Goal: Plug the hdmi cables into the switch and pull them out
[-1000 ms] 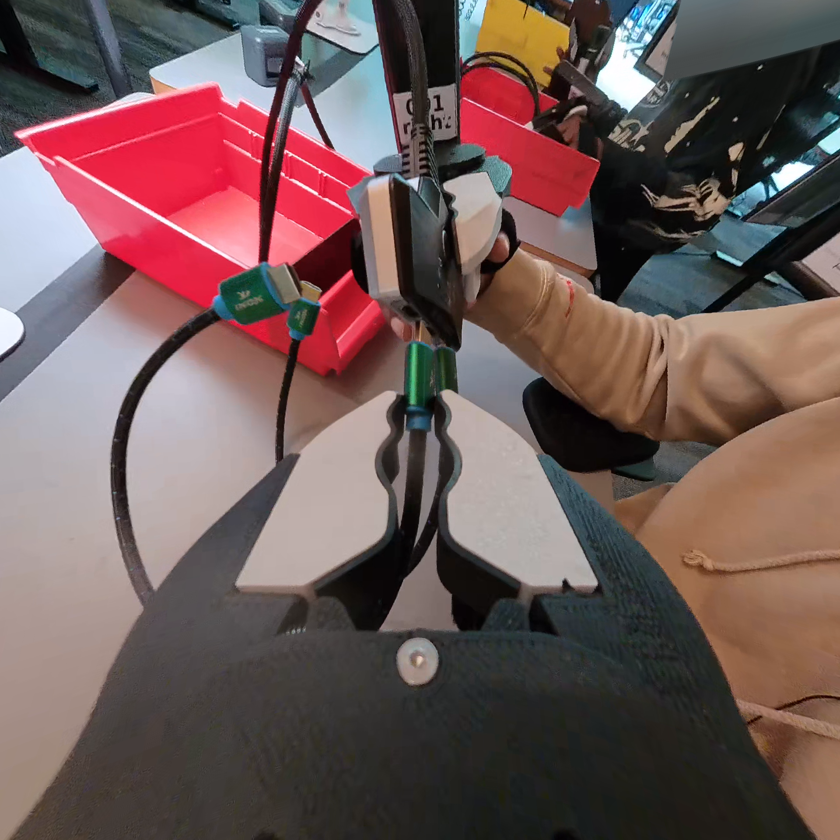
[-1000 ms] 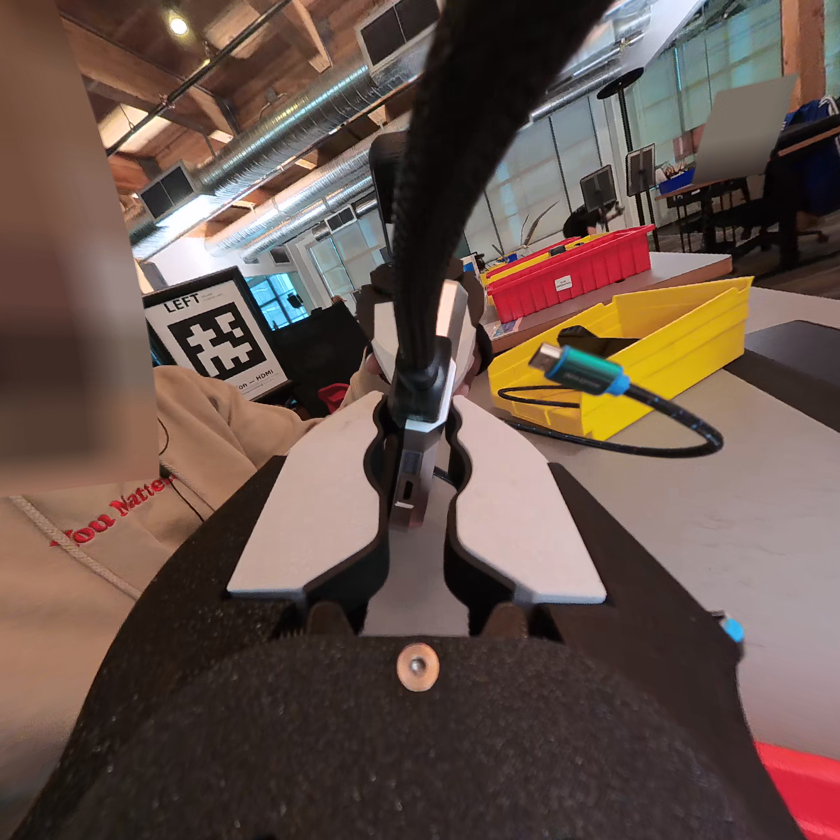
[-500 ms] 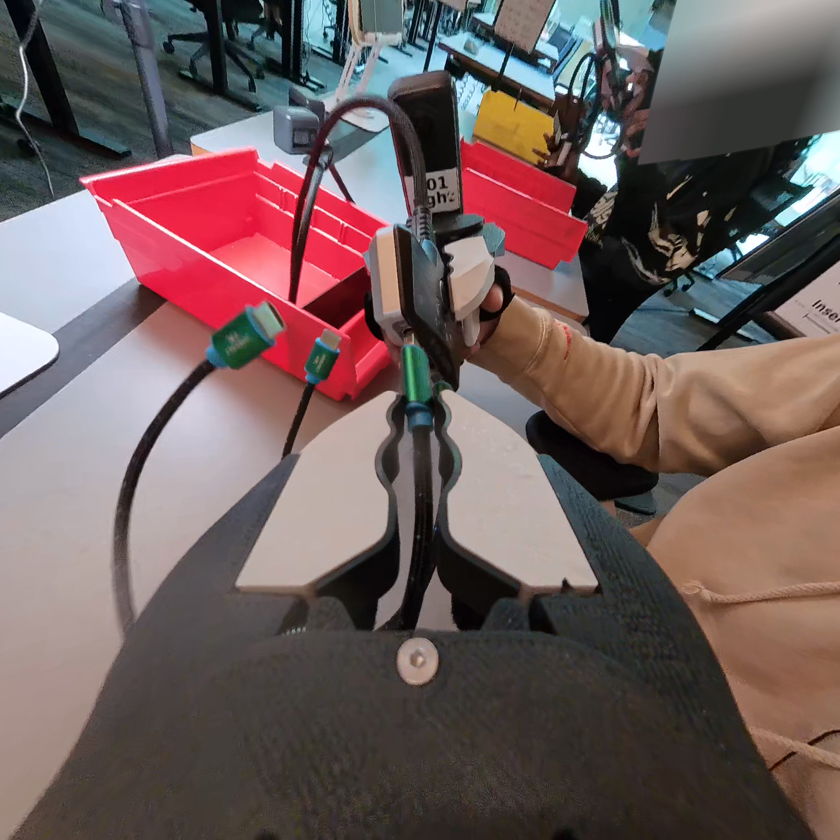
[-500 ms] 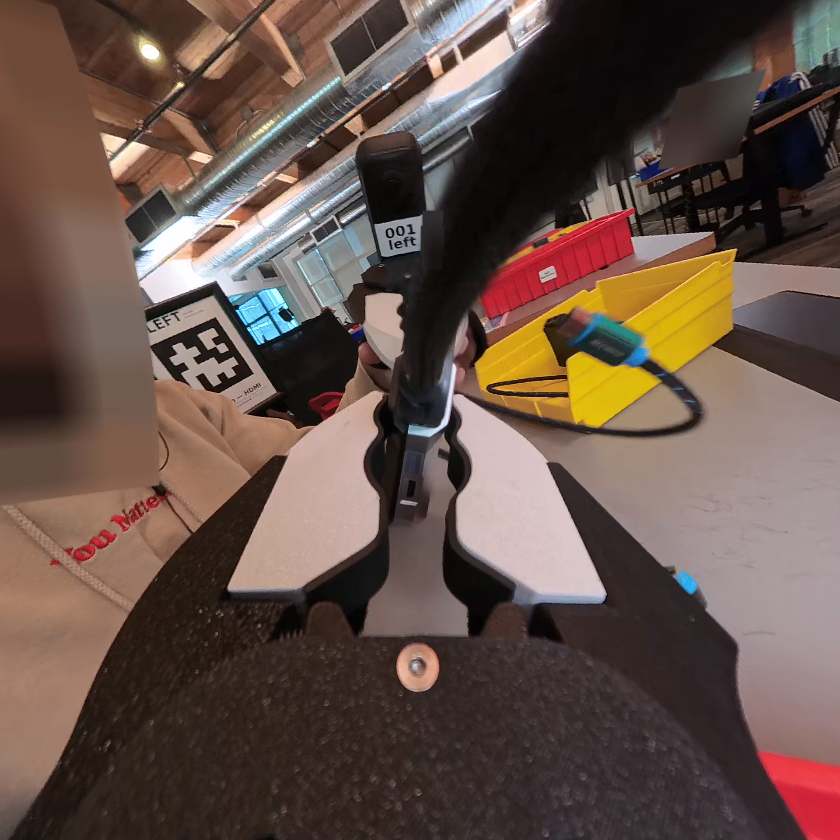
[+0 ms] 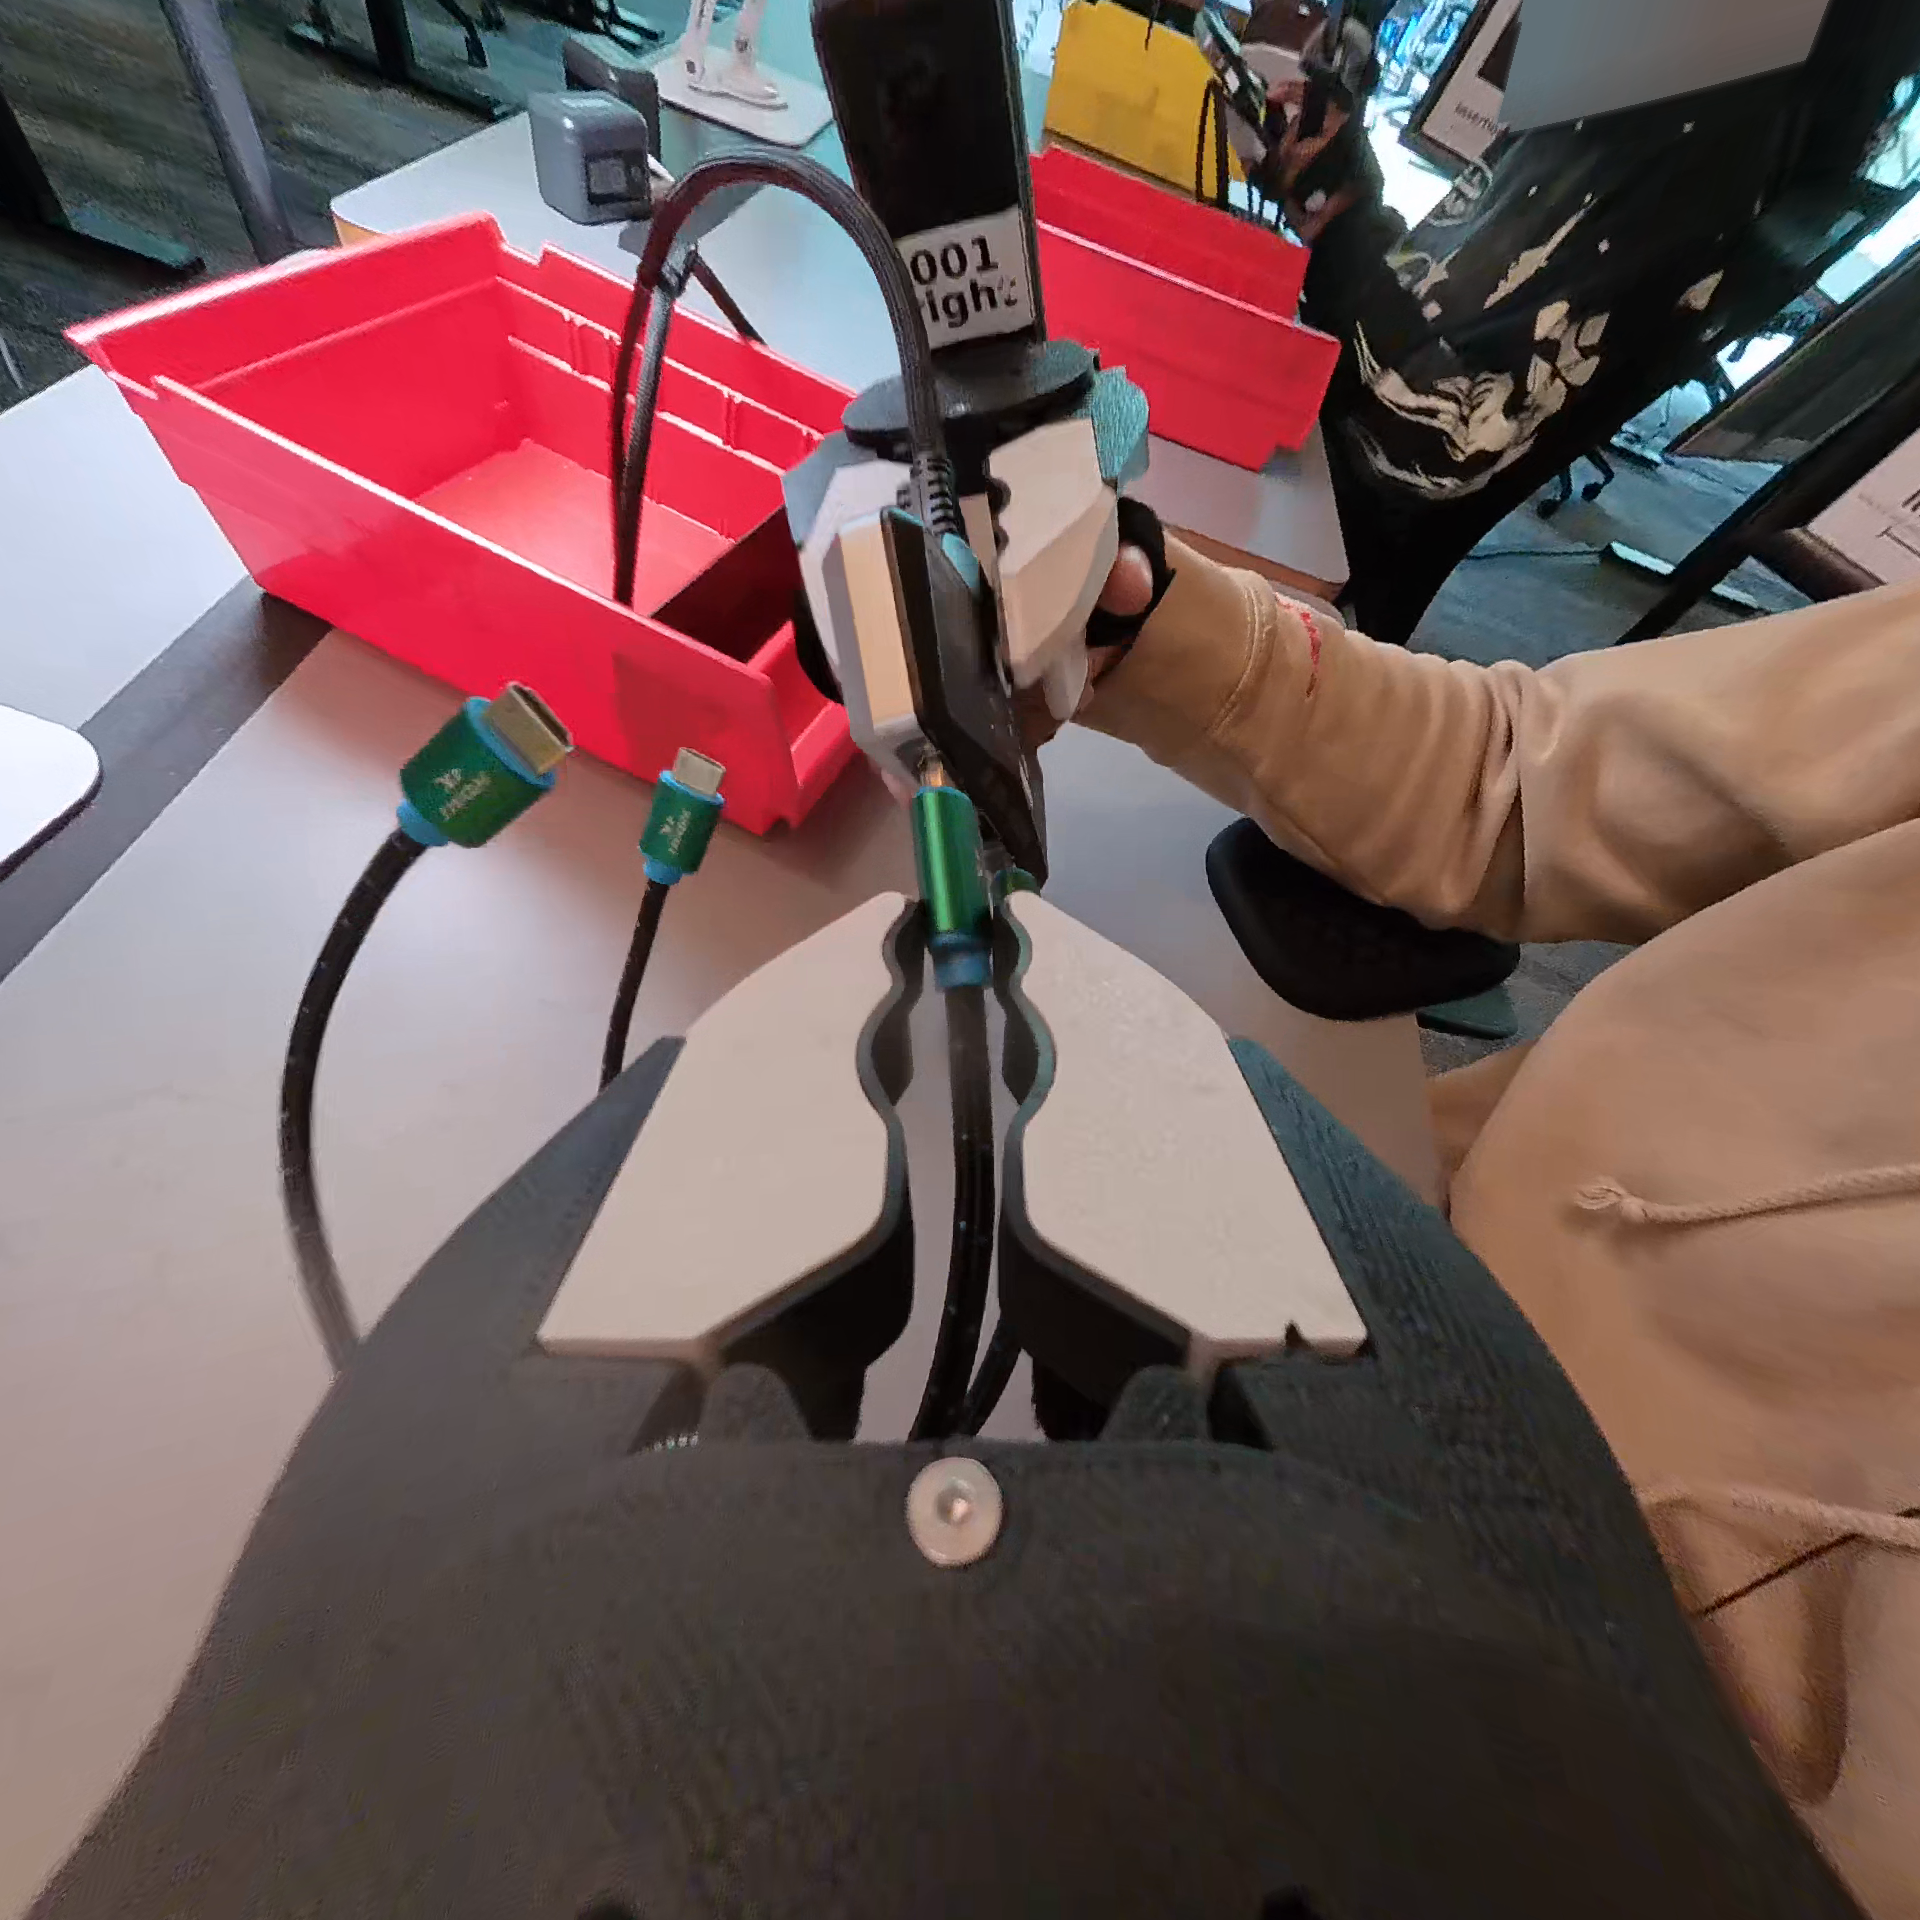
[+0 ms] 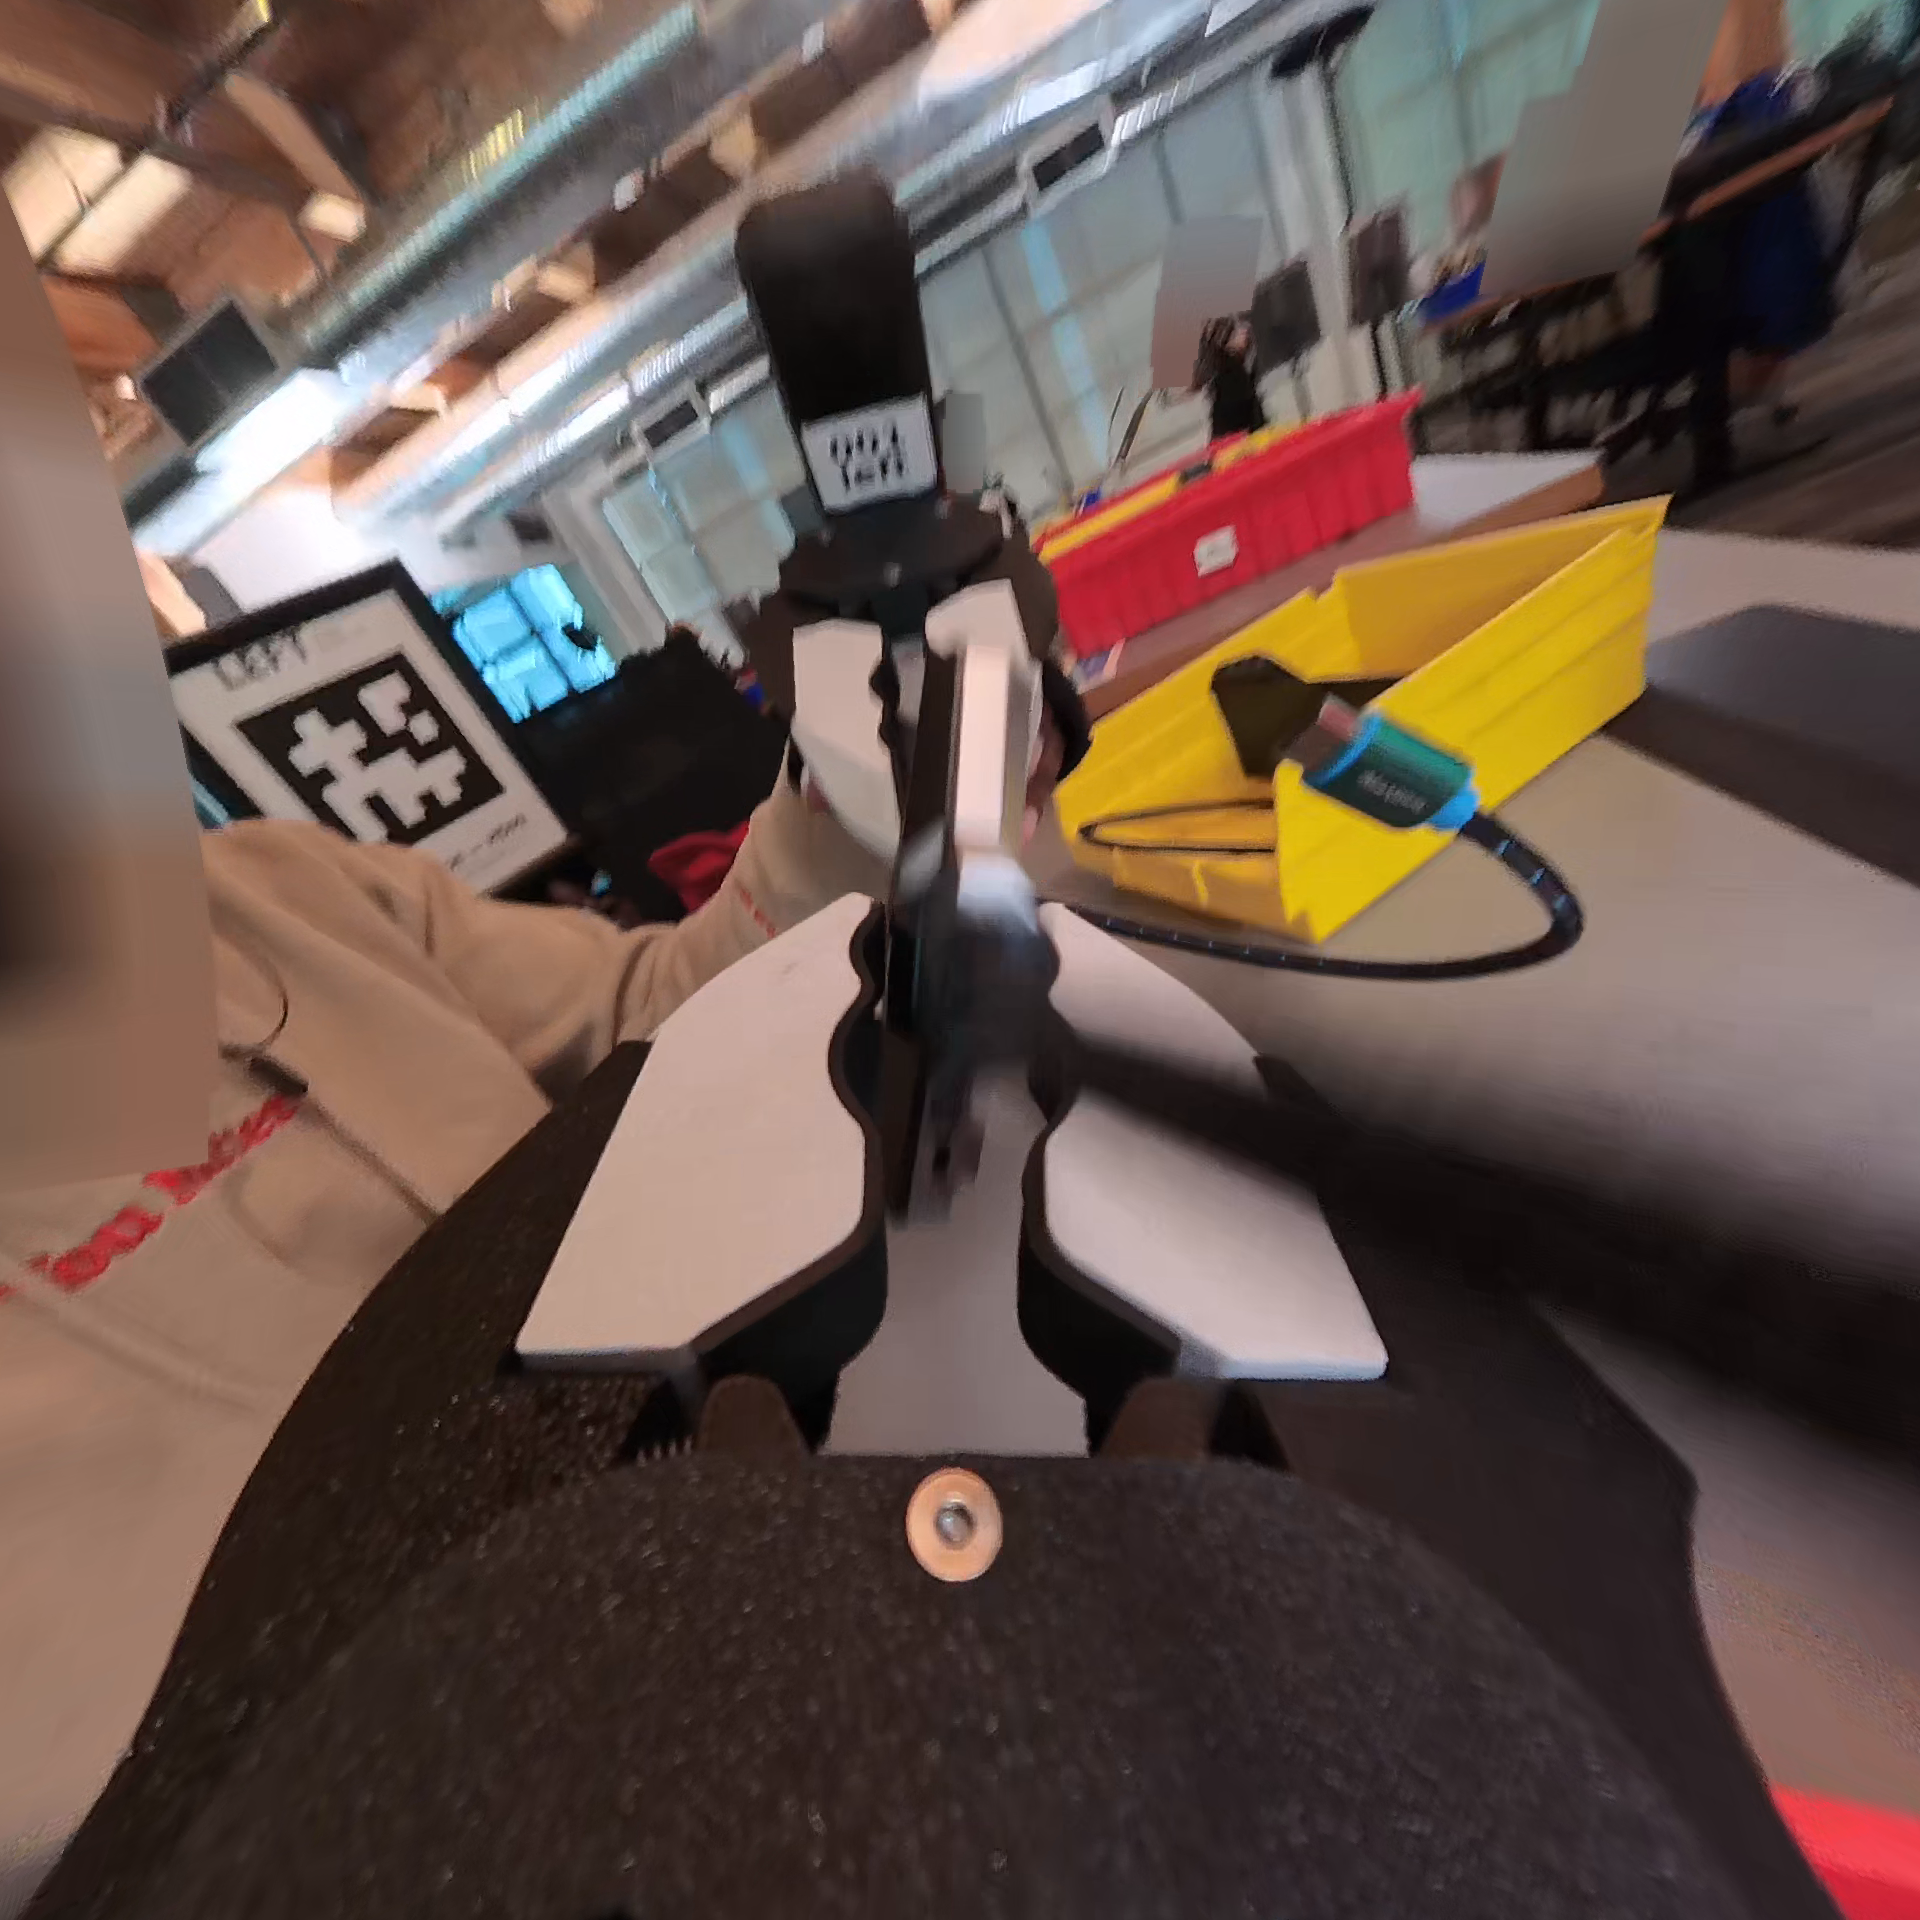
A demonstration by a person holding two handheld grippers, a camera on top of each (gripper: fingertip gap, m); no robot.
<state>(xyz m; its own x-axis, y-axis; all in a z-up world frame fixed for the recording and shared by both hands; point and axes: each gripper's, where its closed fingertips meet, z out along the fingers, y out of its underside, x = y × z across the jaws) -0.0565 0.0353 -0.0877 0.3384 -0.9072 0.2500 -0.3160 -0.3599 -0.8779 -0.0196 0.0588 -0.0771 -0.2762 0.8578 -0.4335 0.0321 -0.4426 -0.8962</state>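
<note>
Our left gripper (image 5: 954, 925) pinches the green plug (image 5: 948, 862); at twelve o'clock our right gripper (image 6: 951, 935) clamps the switch (image 5: 961, 665). We judge plug and port share one axis, nearly touching.

The left gripper (image 5: 954, 914) points forward and slightly down, its jaws drawn nearly together and pinching a green plug and its black cable between the tips. Straight ahead of those jaws the right gripper (image 5: 940, 644) faces back, tilted, tips aimed down toward the left tips. A hand (image 5: 1127, 613) wraps the right gripper's grip just behind its jaws, fingers through a black loop, and a tan sleeve (image 5: 1455, 748) runs off to the right of the left jaws. From the right wrist view, blurred, the right gripper (image 6: 956, 925) has its jaws pressed on a dark slab-shaped device, with the left gripper (image 6: 925, 748) directly ahead, nose to nose.
</note>
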